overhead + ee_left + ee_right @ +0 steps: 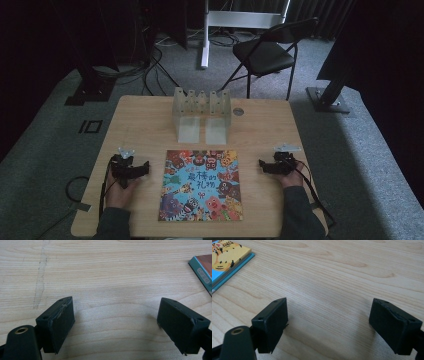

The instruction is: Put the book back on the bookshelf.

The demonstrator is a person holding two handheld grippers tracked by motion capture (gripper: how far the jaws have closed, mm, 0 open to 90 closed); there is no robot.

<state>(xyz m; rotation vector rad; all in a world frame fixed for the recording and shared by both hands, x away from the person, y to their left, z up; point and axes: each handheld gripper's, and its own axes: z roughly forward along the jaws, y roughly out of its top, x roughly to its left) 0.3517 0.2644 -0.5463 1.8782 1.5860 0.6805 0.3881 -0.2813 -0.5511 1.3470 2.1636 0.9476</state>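
Picture book (201,186) lies flat mid-counter (140,120), cover up (cartoon monsters). Left tongs (145,167) and right tongs (262,165) rest either side of it, both spread wide, gripping nothing.

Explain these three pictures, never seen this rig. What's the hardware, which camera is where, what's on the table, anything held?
There is no robot arm. A person sits at a wooden table with a hand-held two-jaw gripper in each hand: the left gripper and the right gripper.

The high view looks down from above the person's side. The two close-up pictures come from a camera on each gripper, looking along its black jaws.

On the table a colourful picture book lies flat between the grippers, and a clear slotted rack stands behind it.

Nothing is held: both pairs of jaws stand wide open over bare wood, and each close-up catches a corner of the book.
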